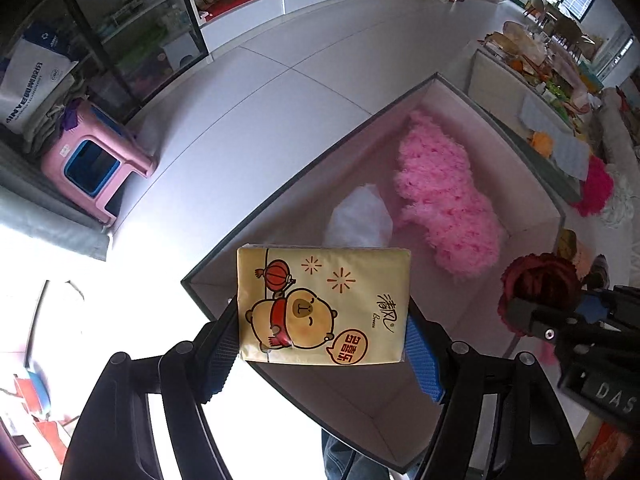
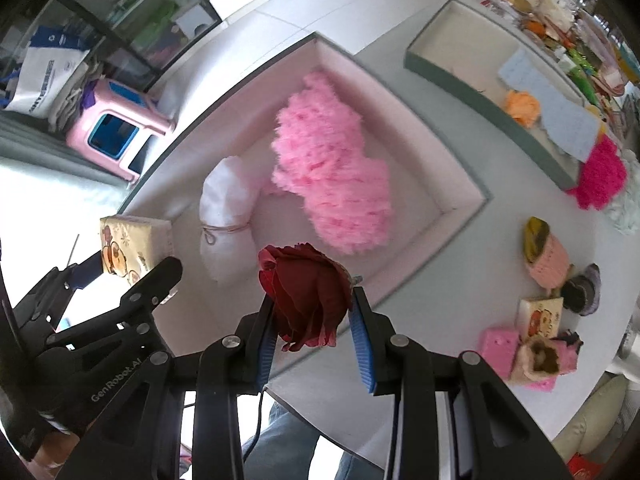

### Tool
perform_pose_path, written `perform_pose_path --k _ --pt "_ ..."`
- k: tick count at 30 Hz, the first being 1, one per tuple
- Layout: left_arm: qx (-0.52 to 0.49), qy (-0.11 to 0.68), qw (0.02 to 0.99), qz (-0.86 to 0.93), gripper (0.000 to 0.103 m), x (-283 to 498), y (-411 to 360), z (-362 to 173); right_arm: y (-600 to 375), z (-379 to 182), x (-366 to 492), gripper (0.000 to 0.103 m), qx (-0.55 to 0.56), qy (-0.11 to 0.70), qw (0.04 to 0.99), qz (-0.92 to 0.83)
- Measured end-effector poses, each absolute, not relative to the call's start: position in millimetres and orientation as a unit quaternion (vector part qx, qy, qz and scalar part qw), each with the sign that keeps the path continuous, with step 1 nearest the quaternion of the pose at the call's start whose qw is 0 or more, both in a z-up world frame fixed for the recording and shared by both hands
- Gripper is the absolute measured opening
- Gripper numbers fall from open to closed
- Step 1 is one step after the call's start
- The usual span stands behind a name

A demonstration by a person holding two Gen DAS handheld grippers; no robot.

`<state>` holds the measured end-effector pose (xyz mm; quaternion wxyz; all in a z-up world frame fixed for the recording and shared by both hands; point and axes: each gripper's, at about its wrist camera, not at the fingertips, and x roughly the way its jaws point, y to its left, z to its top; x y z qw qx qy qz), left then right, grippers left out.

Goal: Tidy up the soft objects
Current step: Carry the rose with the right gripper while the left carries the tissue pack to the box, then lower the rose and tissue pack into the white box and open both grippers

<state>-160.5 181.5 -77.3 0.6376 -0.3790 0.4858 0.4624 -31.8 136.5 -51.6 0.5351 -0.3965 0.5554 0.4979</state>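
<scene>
Soft objects are being carried to an open storage box on a white worktop. A yellow tissue pack is being clamped by its short sides in the left hand-held gripper, jaws about half open, above the box's near corner. A dark red fabric rose is being pinched in the right hand-held gripper, jaws nearly closed, above the box's near wall. A fluffy pink item and a tied white cloth pouch are already lying inside the box.

Risks are being judged from here. The tissue pack could be dropped on the rim and tipped outside the box if it is released this near the corner. The rose is being gripped only by its petals and could be slipped or crushed. The two tools are being held close together and could be knocked against each other.

Writing is being shown: "Breeze" and Chinese characters on the tissue pack, beside a cartoon animal and a lantern; "GenRobot.AI" on the left tool's body; "DAS" on the right tool's body.
</scene>
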Motion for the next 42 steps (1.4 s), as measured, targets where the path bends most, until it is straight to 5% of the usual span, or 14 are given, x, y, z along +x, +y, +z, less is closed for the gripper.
perform_pose_path --k 28,31,33,37,39,42 --pt "-0.374 0.505 0.626 0.462 0.075 -158 184 -89 147 -73 -46 0.038 -0.419 0.56 0.514 0.497" --pt "-0.381 0.499 0.624 0.465 0.08 -163 186 -88 146 -71 -43 0.055 -0.413 0.56 0.518 0.498" --pt "-0.389 0.496 0.622 0.466 0.101 -166 187 -88 145 -69 -36 0.079 -0.4 0.566 0.522 0.498" --pt "-0.386 0.494 0.625 0.465 0.103 -165 186 -84 141 -64 -18 0.089 -0.367 0.579 0.531 0.498" --pt "-0.382 0.501 0.624 0.462 0.103 -161 185 -84 137 -61 -9 0.103 -0.356 0.579 0.542 0.494" --pt "-0.379 0.514 0.626 0.449 0.103 -151 182 -84 130 -58 0 0.103 -0.343 0.578 0.556 0.489"
